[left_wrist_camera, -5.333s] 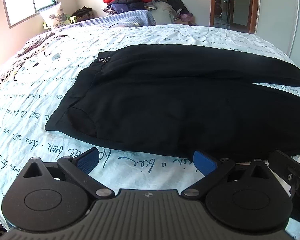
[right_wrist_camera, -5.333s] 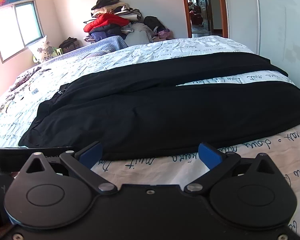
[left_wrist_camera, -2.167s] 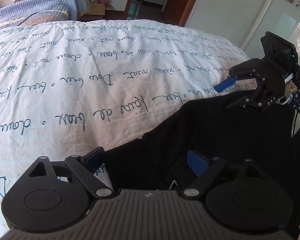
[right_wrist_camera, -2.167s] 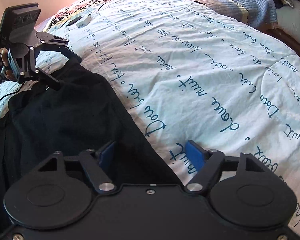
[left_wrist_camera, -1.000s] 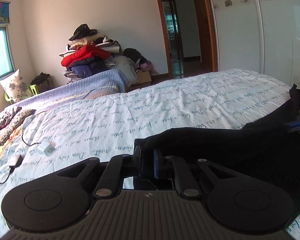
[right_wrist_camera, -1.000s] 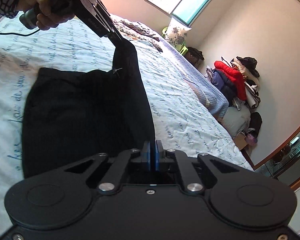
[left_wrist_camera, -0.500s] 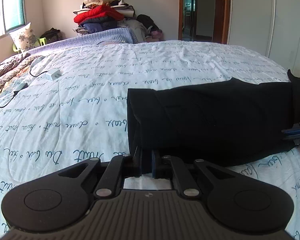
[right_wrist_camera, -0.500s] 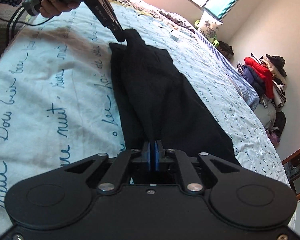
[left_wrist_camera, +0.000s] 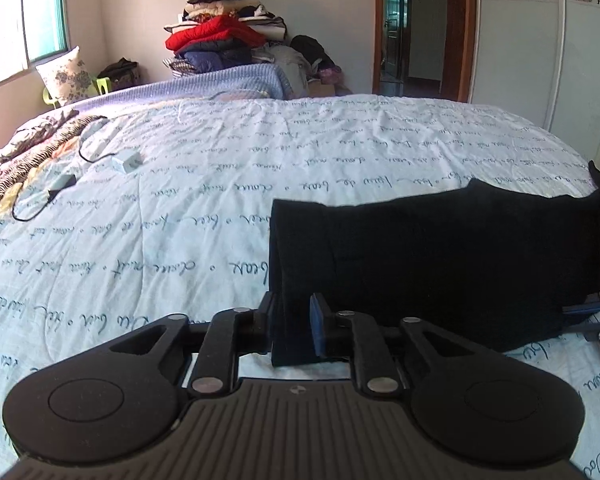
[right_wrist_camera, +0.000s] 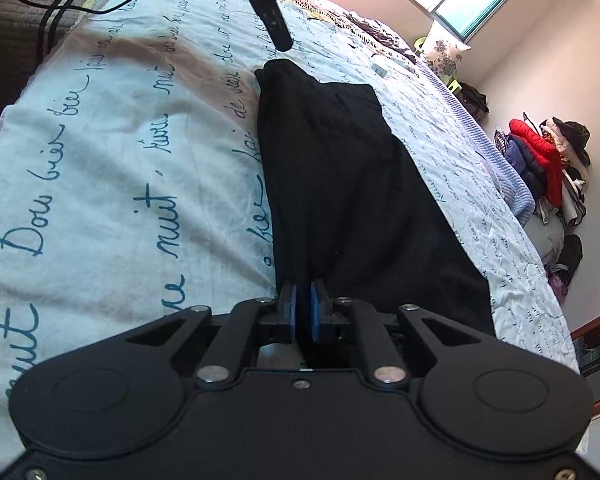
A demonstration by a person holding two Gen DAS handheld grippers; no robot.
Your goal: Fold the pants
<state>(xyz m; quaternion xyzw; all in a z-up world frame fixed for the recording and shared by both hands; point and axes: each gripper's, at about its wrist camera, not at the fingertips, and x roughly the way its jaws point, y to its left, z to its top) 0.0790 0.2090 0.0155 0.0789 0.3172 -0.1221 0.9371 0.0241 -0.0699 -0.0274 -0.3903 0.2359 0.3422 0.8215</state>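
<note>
**Folded pants held at two corners on the bed**

The black pants (left_wrist_camera: 440,264) lie folded on the script-printed bedspread (left_wrist_camera: 180,208). The left gripper (left_wrist_camera: 292,322) has its blue pads slightly parted, with a corner of cloth between them. The right gripper (right_wrist_camera: 303,312) pinches the opposite near corner, its pads almost together on the fabric. Stacked clothes (left_wrist_camera: 220,44) sit beyond the bed.
</note>
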